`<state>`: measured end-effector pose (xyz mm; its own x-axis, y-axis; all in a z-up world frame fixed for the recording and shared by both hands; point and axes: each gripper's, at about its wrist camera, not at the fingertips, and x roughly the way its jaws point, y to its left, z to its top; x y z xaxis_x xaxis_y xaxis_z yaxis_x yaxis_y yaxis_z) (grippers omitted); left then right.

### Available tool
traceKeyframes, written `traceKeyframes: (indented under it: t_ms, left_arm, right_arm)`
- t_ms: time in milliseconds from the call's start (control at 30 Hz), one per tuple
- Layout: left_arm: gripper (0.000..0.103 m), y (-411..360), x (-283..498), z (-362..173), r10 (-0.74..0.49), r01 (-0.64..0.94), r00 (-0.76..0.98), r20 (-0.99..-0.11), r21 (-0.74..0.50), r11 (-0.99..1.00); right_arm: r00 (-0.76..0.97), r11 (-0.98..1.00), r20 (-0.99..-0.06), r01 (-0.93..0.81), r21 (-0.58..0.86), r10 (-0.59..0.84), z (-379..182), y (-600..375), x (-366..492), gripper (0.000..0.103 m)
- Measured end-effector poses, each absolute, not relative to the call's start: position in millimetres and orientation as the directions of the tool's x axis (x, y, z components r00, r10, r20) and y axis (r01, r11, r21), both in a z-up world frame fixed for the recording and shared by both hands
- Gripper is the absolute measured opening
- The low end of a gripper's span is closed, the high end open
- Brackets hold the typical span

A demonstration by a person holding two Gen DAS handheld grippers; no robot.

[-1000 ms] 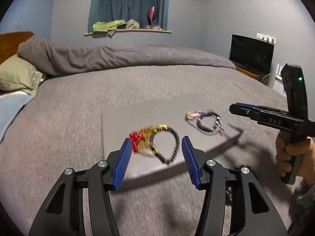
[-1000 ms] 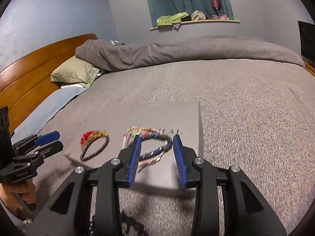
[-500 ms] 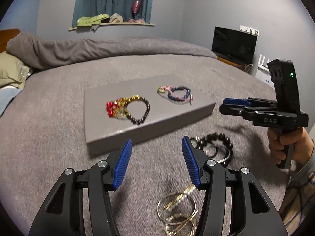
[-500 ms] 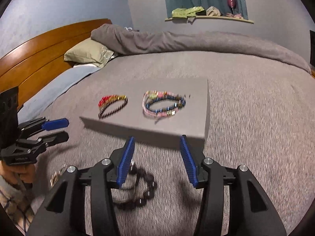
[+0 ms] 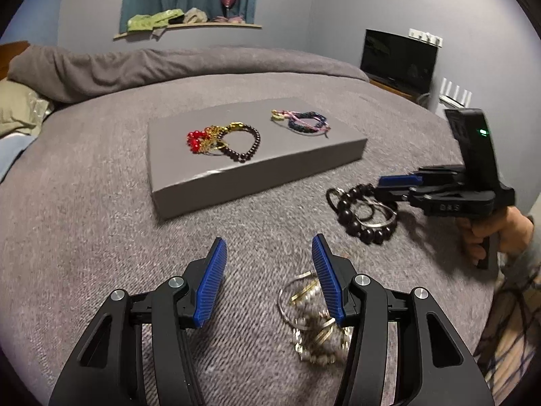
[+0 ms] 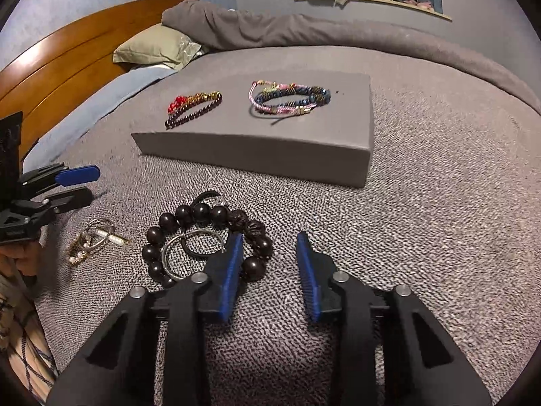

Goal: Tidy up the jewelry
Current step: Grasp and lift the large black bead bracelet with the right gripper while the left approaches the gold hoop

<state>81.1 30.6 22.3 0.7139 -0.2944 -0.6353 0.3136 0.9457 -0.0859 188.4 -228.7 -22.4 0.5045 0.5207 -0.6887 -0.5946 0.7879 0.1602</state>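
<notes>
Lying across the whole scene is the bed (image 5: 101, 203), soft and grey, and it holds everything. The grey box (image 5: 257, 169) sits in the middle of the bed, and it is our landmark. Its flat top makes a good place to lay jewelry out neatly.

On top of the box, on its left part, lies the red bracelet (image 5: 219, 140). On the right part of the top lies the blue bracelet (image 5: 304, 122). They lie apart from each other, so I think they are already sorted.

In front of the box, down on the bed, two piles wait. The black beads (image 6: 206, 240) lie with silver rings (image 6: 192, 247) inside their loop. The gold pile (image 5: 314, 318) lies to their left.

The right hand-held gripper (image 6: 270, 267) hangs just over the black beads. Its jaws have just been closing, yet they are apart, and nothing is pinched between them. One jaw covers part of the bead loop. I think it wants the beads next.

The left hand-held gripper (image 5: 267, 280) is open and empty, right over the gold pile, likely ready to take it.
</notes>
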Motion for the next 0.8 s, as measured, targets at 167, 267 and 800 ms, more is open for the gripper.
traceKeyframes:
  t_ms: [167, 267, 800]
  left_arm:
    - [0.054, 24.1, 65.0, 21.8, -0.367, 0.42, 0.677, -0.637, -0.075, 0.904]
    - [0.054, 13.6, 61.0, 16.2, -0.37, 0.451, 0.652, -0.661, -0.054, 0.891]
    - [0.05, 3.2, 68.4, -2.7, -0.329, 0.425, 0.619, -0.713, -0.047, 0.904]
  right_arm:
    - [0.496, 0.777, -0.691, -0.61, 0.153, 0.526, -24.1, -222.4, 186.3, 0.023]
    - [0.492, 0.771, -0.692, -0.619, 0.149, 0.529, -24.0, -218.8, 184.8, 0.018]
    - [0.514, 0.762, -0.659, -0.632, 0.143, 0.55, -11.6, -221.7, 177.4, 0.015]
